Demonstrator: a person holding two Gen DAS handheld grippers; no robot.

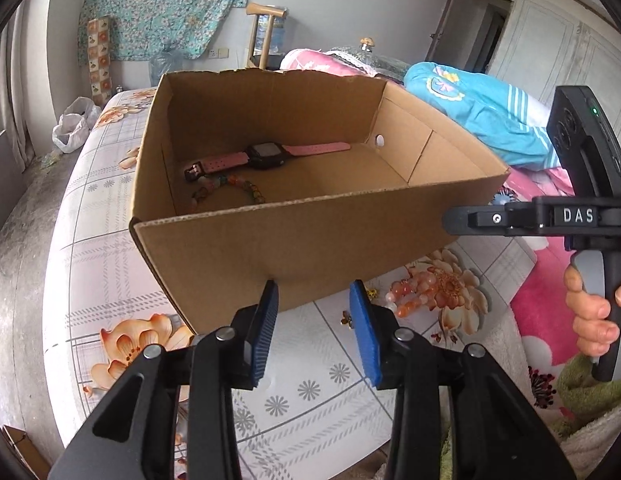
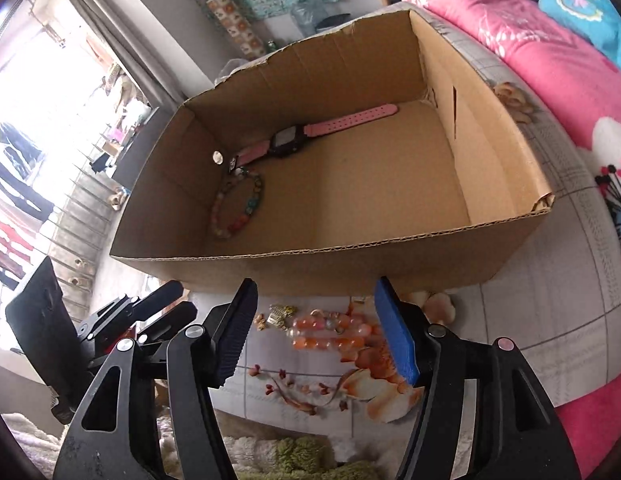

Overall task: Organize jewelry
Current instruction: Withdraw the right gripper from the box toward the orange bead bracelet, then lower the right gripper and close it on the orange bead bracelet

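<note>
An open cardboard box (image 1: 302, 248) (image 2: 350, 256) stands on the flowered bedsheet. Inside lie a pink-strapped watch (image 1: 266, 155) (image 2: 294, 142) and a multicoloured bead bracelet (image 1: 230, 190) (image 2: 238, 208) near the left wall. An orange-pink bead bracelet (image 2: 330, 334) (image 1: 406, 300) and small gold pieces (image 2: 276, 316) lie on the sheet in front of the box. My right gripper (image 2: 316, 328) is open and empty, just above the orange bracelet. My left gripper (image 1: 313, 328) is open and empty before the box's near wall. The right gripper also shows in the left wrist view (image 1: 454, 220).
A pink quilt (image 2: 550, 60) and a blue cloth (image 1: 482, 120) are piled to the right of the box. A white plastic bag (image 1: 74, 124) sits at the bed's far left edge. A green fluffy towel (image 2: 302, 456) lies at the near edge.
</note>
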